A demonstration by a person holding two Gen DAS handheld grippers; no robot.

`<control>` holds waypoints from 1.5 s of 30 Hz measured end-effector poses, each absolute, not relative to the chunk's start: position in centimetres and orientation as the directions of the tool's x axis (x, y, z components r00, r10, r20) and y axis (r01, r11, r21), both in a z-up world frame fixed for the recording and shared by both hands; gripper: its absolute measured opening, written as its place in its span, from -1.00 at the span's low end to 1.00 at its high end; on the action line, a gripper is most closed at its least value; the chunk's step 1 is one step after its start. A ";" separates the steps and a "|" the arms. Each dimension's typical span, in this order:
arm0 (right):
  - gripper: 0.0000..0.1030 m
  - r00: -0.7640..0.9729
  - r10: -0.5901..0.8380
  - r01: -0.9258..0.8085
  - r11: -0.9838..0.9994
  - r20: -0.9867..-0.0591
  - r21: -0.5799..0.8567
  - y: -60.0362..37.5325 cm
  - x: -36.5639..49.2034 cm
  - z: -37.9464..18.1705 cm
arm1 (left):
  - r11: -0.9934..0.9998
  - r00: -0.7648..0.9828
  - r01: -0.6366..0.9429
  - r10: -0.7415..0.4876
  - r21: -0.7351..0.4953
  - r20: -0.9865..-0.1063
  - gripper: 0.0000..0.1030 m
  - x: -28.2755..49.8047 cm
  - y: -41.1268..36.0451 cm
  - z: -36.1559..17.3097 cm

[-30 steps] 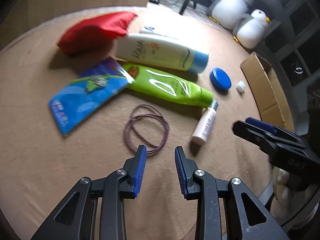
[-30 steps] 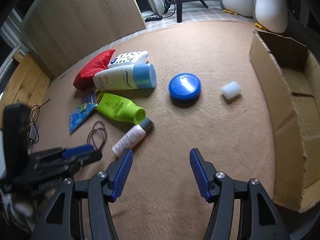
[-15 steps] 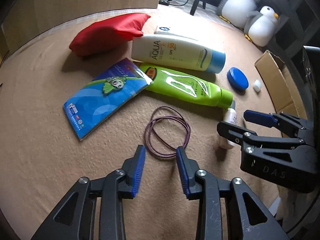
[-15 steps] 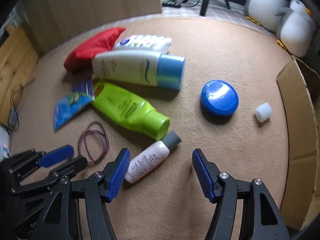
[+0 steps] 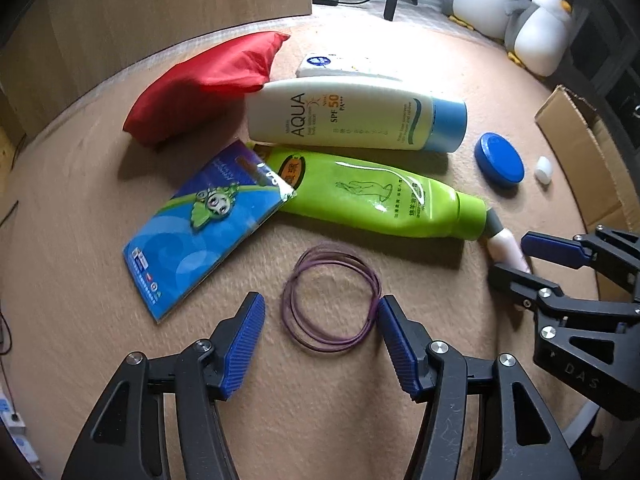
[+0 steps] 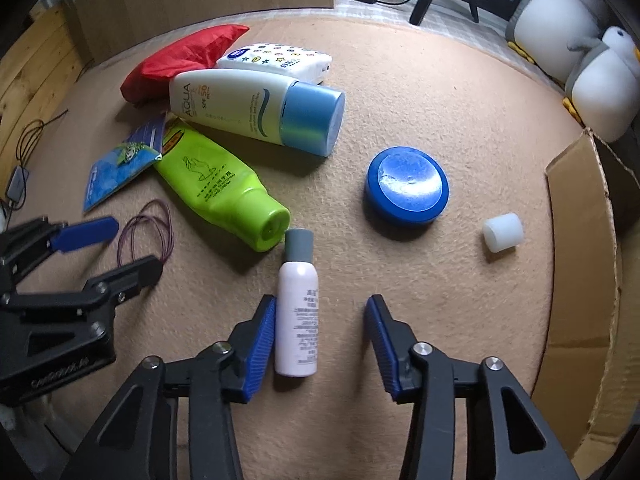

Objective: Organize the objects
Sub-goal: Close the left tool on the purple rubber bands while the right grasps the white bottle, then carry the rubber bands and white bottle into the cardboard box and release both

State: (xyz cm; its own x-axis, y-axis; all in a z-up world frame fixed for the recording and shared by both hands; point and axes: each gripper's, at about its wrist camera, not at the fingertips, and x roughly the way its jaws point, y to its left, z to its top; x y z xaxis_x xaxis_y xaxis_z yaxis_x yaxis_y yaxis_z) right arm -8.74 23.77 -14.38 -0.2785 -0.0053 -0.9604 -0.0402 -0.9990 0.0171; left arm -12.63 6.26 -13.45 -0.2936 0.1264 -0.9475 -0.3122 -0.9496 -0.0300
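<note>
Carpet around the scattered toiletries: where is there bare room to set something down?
Bare carpet lies between the blue tin, the penguin plushes and the cardboard box. Crowded: the sunscreen tube, green bottle, red pouch and blue card touch or overlap.

Cardboard box [image 6: 580,280] cut off by the right edge in both views; inside not visible. Small pink bottle [image 5: 505,245] largely hidden behind the right gripper [image 5: 516,258] in the left wrist view, only neck and upper body showing. White tissue pack [image 5: 344,65] mostly covered by the sunscreen bottle [image 5: 352,118] there. Blue card [image 6: 120,160] partly tucked under the green bottle [image 6: 218,184] near the carpet's left edge. Small print on the bottles too fine to read. Plush penguins [image 6: 572,40] clipped at the upper right corner. Left gripper [image 6: 116,248] cropped at the left edge.
</note>
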 end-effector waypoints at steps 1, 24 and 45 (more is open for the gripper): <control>-0.29 -0.281 -0.002 -0.035 -0.999 -0.960 0.013 23.8 -8.7 -14.4 | -0.949 -0.296 -0.315 0.118 -0.019 -0.948 0.20 -12.7 6.5 -13.4; -0.64 -0.365 -0.122 -0.073 -0.985 -0.923 0.159 26.1 -6.7 -13.1 | -0.959 -0.301 -0.178 0.267 -0.221 -0.915 -0.89 -11.4 3.0 -11.4; -0.64 -0.501 0.007 -0.261 -0.954 -0.865 0.144 38.2 1.3 -6.1 | -0.807 -0.281 -0.499 0.494 -0.314 -0.823 -0.89 -8.7 23.3 -4.1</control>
